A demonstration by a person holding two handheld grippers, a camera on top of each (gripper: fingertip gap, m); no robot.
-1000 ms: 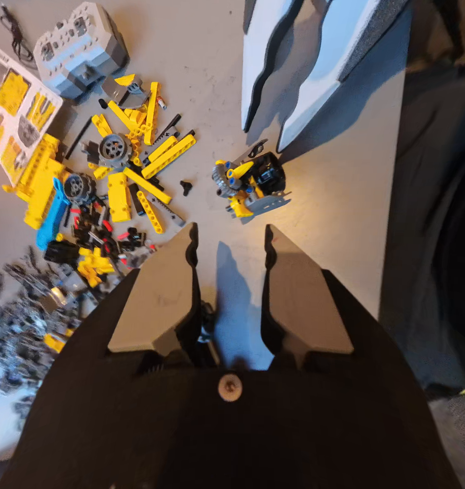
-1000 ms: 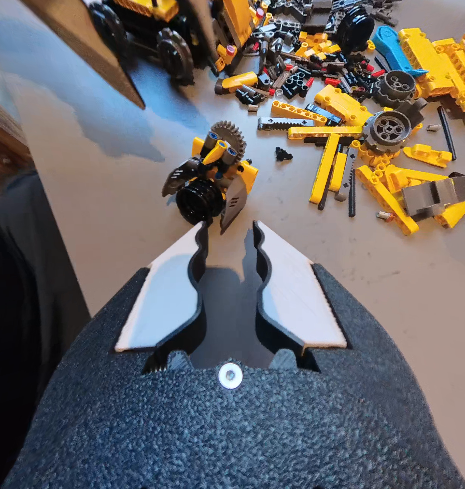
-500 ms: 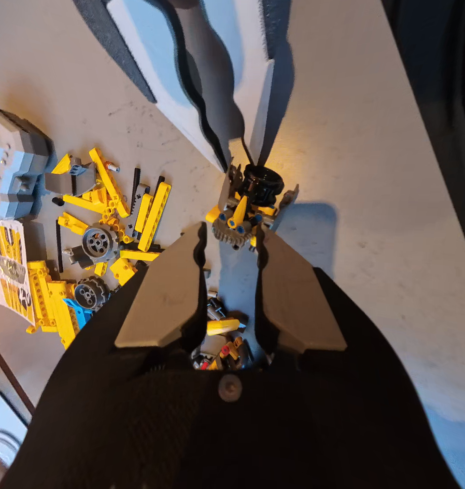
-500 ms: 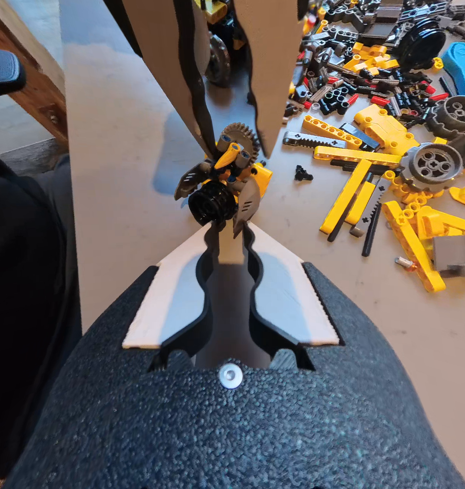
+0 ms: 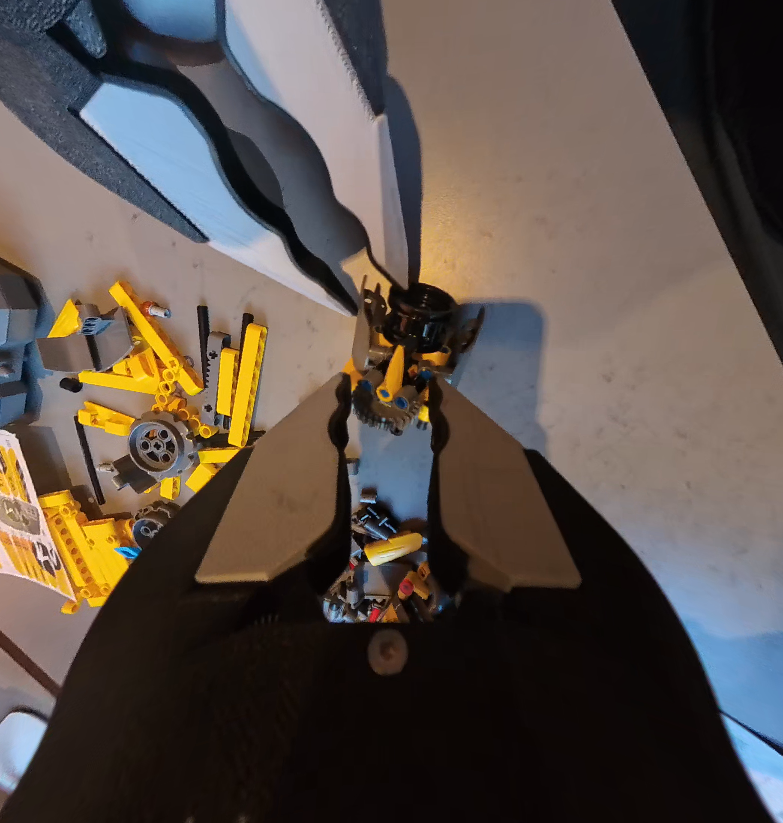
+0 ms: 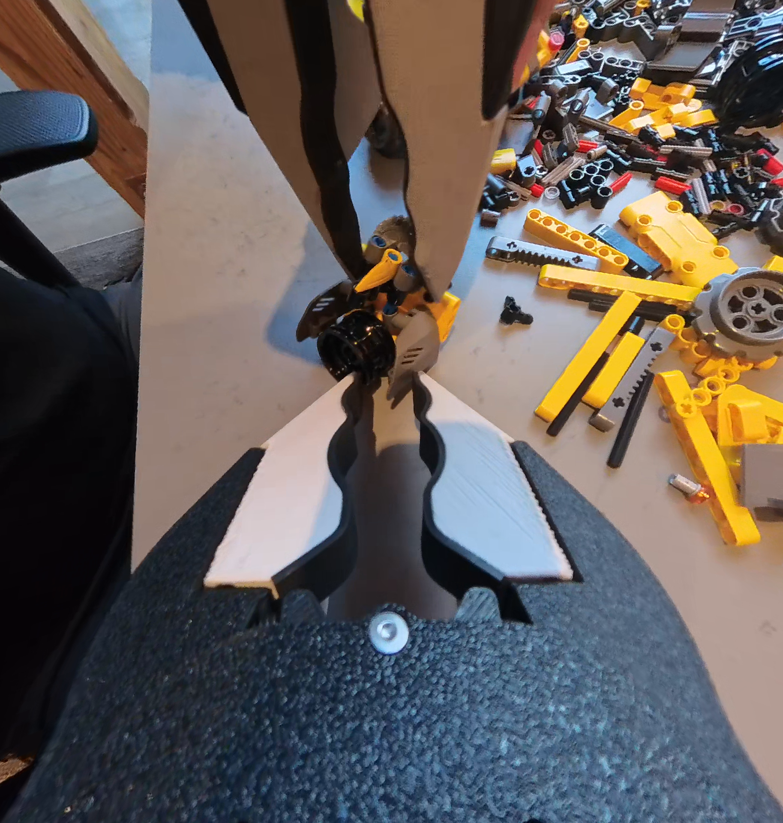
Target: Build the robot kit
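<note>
Both grippers close in on one small model.
My left gripper (image 5: pixel 387 396) straddles the brick assembly (image 5: pixel 403 356), jaws narrow; my right gripper (image 6: pixel 383 383), jaws likewise narrow, seemingly touches its black wheel (image 6: pixel 356 345).

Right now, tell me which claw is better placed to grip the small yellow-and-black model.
Left, probably. The left claw is open, with its fingertips either side of the gear end of the model. The right claw is open too, but its tips stop just short of the black wheel.

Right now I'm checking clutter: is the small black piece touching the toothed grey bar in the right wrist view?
No, the small black piece lies apart from the toothed grey bar.
</note>
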